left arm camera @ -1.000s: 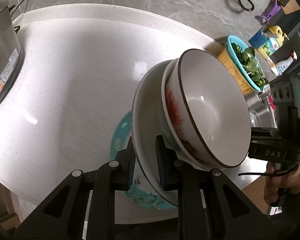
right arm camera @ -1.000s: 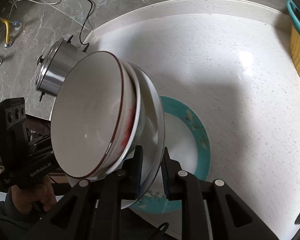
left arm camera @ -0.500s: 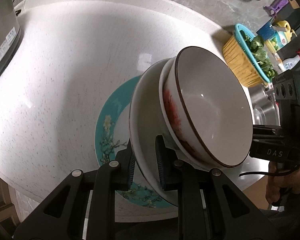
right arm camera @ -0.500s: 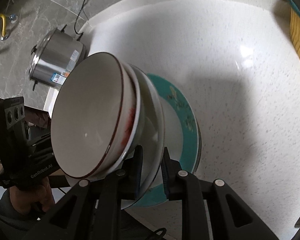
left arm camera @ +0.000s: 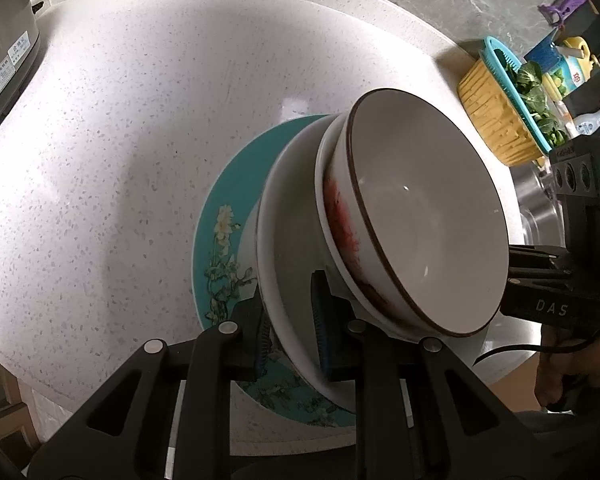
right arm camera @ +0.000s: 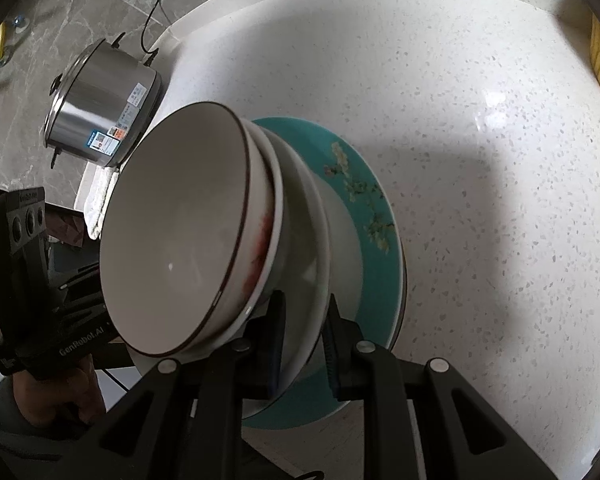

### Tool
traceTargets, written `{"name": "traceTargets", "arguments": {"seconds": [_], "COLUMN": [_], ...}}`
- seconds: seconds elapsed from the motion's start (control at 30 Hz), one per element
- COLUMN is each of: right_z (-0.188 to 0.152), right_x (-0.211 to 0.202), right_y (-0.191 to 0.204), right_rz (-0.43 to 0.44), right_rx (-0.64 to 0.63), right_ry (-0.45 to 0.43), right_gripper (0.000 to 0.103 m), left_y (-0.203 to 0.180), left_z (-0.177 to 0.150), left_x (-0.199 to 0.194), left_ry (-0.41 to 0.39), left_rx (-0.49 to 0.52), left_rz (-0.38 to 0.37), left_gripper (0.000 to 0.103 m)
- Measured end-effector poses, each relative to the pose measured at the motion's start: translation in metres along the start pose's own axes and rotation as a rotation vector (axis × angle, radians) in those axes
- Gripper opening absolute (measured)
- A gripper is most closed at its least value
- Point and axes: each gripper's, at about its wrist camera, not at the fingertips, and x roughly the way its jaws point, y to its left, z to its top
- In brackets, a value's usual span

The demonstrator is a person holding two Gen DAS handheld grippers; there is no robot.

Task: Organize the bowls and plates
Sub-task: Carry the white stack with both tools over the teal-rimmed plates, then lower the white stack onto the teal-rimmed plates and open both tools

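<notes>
opposing close wrist views, shared bowl stack [left arm camera: 420,216]

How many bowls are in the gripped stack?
2: the brown-rimmed bowl on top, nested in a red-patterned bowl. Both sit in the white plate above the teal plate. More may be hidden.

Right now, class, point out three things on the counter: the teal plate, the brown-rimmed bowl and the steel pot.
teal plate [left arm camera: 236,184], left wrist view, bare teal rim.
brown-rimmed bowl [left arm camera: 428,216], left wrist view, inner wall.
steel pot [right arm camera: 100,96], right wrist view, shiny side wall.
</notes>
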Motion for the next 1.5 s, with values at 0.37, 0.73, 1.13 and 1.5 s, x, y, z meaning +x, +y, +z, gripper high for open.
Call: {"name": "traceTargets", "arguments": {"seconds": [0.37, 0.73, 1.13, 1.5], "right_z": [0.001, -0.007, -0.018, -0.051], "right_x": [0.001, 0.003, -0.033, -0.106], "right_y": [0.006, 0.016, 0.008, 0.029], "right_rz": [-0.031, -0.052, -0.018, -0.029], "right_rx": [-0.034, -0.057, -0.065, -0.057], "right_ry": [-0.021, -0.044, -0.117, -0.418], "right_gripper": [0.02, 0.024, 0.044, 0.076], "left_y": [0.0, 0.006, -0.007, -0.02], "left_z": [-0.003, -0.013, -0.038, -0.063], "left_x": [0.009, 0.008, -0.029, -0.119], "left_ry": [0.012, -0.018, -0.066, -0.255], "left_rx": [-0.012, -0.085, -0.078, -0.01], "left_rz": [-0.007, 0.008, 0.029, 0.043], "left_gripper": [0.016, 0.024, 0.057, 0.075]}}
